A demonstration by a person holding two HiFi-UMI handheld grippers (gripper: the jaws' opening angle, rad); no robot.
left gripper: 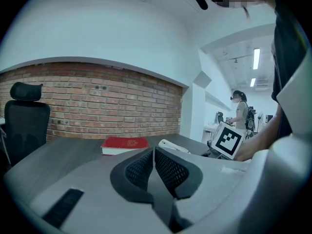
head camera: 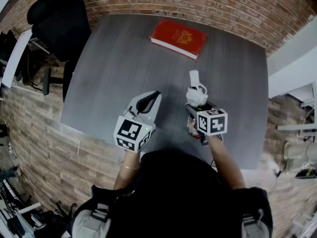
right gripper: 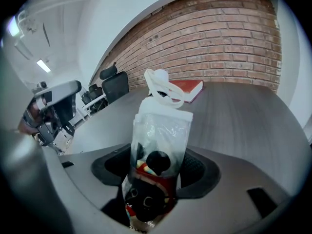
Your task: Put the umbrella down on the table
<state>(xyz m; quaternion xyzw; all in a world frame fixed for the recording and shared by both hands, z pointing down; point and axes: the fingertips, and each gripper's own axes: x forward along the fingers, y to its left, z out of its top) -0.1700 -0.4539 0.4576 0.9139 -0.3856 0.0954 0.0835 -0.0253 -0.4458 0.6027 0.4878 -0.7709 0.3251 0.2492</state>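
Note:
A folded umbrella point(right gripper: 158, 150) in a clear plastic sleeve, with a white handle and strap point(right gripper: 158, 87) and a red and black cartoon print, lies along my right gripper point(right gripper: 158, 167), whose jaws are shut on it. In the head view the umbrella point(head camera: 196, 90) points away from me over the grey table point(head camera: 114, 78), held by the right gripper point(head camera: 198, 108) near the table's near edge. My left gripper point(head camera: 147, 103) hovers to its left, jaws shut with nothing between them point(left gripper: 153, 167). The umbrella's white handle point(left gripper: 173, 146) shows to the right in the left gripper view.
A red book point(head camera: 179, 37) lies at the far side of the table, near the brick wall. A black office chair point(head camera: 59, 24) stands at the table's left. A person point(left gripper: 240, 113) stands far off in the room on the right.

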